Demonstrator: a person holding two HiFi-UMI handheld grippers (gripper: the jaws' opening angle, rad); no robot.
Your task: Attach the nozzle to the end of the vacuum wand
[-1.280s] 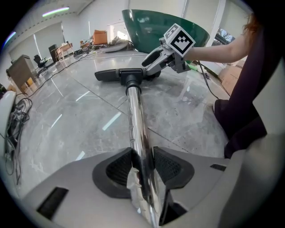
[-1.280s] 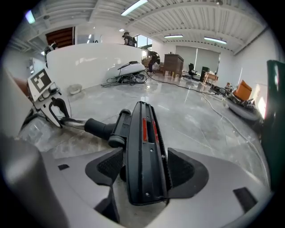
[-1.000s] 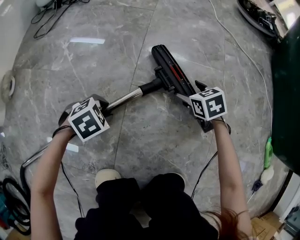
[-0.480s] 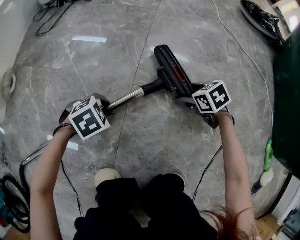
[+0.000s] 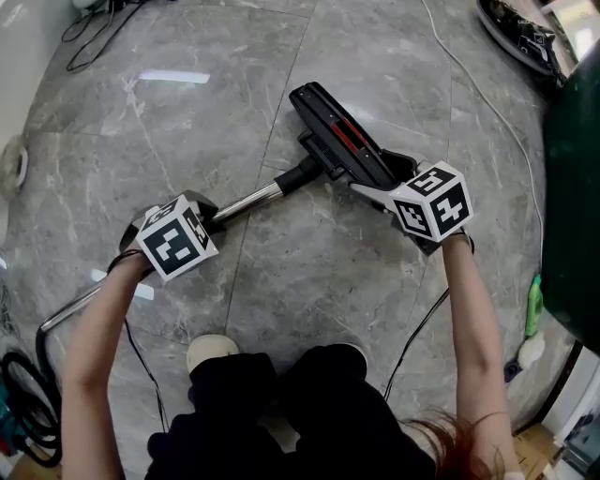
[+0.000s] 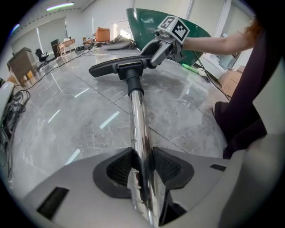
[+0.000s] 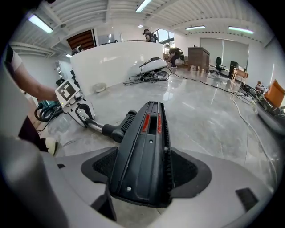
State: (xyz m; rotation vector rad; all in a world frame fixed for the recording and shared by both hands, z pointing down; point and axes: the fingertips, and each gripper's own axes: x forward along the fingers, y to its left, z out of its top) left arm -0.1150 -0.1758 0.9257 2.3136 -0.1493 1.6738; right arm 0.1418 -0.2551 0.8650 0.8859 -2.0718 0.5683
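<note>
Grey veined marble floor (image 5: 187, 122), glossy, thin joints, streaks of ceiling light reflected. White curved partition (image 7: 111, 60) at far side, black cables (image 7: 149, 76) heaped at its foot. Ribbed ceiling, strip lights (image 7: 41, 23). Bright windows (image 7: 238, 46) behind brown cabinet (image 7: 199, 54). Orange chair (image 7: 275, 94) at right edge. Large dark green body (image 5: 574, 187) at floor's right side.

1. Open-plan office or lab hall, not a home.
2. Wide polished grey marble floor (image 5: 309, 84); ribbed ceiling (image 7: 111, 9) with strip lights (image 7: 40, 23).
3. Far end: desks (image 7: 199, 54) and office chairs (image 7: 219, 62).
4. Loose cables (image 5: 94, 37) on the floor far left, a white partition wall (image 7: 111, 60), cardboard boxes (image 6: 231, 80) near right.
</note>
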